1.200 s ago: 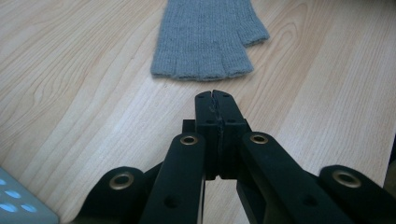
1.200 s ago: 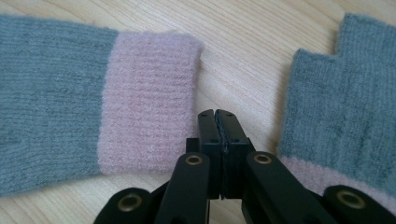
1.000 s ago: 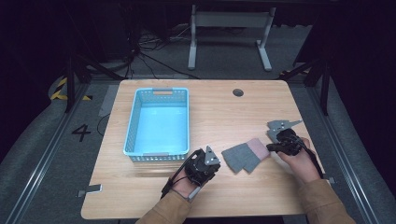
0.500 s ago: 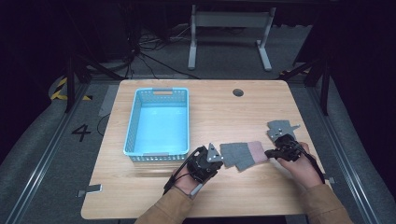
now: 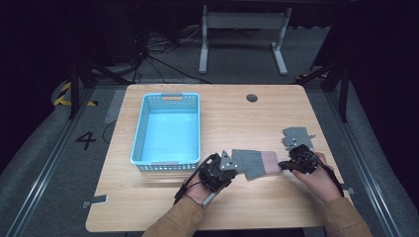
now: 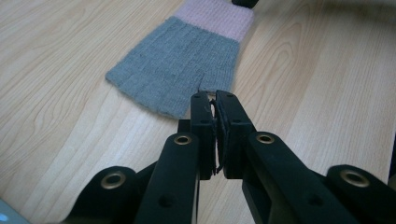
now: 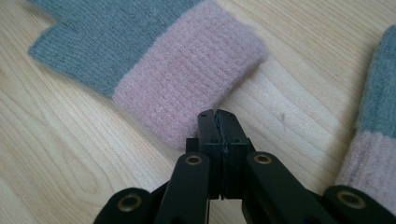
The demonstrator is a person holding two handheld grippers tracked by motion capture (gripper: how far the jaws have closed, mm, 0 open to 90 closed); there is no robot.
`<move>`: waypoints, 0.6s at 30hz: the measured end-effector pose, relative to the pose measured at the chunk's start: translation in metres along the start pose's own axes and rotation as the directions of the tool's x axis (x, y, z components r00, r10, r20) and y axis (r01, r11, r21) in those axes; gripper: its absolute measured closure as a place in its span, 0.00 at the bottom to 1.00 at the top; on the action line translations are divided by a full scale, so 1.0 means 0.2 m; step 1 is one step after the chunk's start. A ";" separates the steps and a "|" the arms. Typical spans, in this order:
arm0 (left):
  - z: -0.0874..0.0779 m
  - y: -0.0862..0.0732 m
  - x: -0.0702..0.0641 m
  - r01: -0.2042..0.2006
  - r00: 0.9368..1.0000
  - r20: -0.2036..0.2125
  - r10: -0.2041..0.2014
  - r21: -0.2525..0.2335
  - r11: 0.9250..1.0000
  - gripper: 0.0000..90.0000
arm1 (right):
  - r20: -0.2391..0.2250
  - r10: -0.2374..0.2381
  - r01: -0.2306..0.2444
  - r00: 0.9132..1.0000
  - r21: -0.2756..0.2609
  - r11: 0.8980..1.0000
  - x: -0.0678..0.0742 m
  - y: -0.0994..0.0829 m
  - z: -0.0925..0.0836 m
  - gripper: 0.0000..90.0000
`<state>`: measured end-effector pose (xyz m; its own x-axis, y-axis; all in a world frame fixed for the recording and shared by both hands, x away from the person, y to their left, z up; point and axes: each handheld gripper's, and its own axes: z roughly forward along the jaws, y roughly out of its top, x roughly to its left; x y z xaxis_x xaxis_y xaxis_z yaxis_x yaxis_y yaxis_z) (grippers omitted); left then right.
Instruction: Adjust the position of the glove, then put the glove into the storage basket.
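Note:
A grey knit glove with a pink cuff lies flat on the wooden table between my two grippers. My left gripper rests at its grey finger end. Its jaws have just been opening by a sliver, and no fabric shows between them. My right gripper is shut, its tips against the edge of the pink cuff. A second glove of the same kind lies just beyond the right hand, and its cuff sits beside that gripper.
A light blue plastic basket stands empty at the left middle of the table, close to the left hand. A round cable hole sits near the far edge. Metal frame legs stand on the floor beyond the table.
The glove between the grippers has gone from slightly skewed to flat and straight. The right hand has drifted a little toward the near edge. The left hand has stayed put.

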<state>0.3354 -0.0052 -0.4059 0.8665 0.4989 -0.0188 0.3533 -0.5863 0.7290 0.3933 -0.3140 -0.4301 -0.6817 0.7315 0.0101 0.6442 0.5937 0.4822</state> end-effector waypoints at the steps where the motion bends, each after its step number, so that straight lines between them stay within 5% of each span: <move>1: 0.00 0.00 0.00 0.000 1.000 0.000 0.000 -0.002 1.000 0.96 | -0.002 -0.001 0.001 1.000 -0.004 1.000 0.00 0.00 0.00 1.00; 5: 0.00 0.00 0.00 0.000 1.000 -0.005 0.000 -0.004 1.000 0.93 | 0.014 0.007 -0.006 1.000 -0.032 0.999 -0.01 0.00 -0.03 1.00; 9: 0.00 0.00 0.00 0.002 1.000 -0.003 -0.002 -0.013 1.000 0.87 | 0.079 0.020 -0.009 0.997 -0.140 0.990 -0.03 0.00 -0.09 0.93; 18: 0.00 0.00 0.00 0.002 1.000 -0.004 -0.002 -0.009 1.000 0.85 | 0.118 0.083 -0.052 0.990 -0.239 0.970 -0.07 -0.03 -0.16 0.87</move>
<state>0.3355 -0.0044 -0.4060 0.8643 0.5027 -0.0176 0.3519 -0.5792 0.7353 0.3891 -0.3387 -0.4046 -0.5802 0.8127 -0.0538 0.5775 0.4570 0.6765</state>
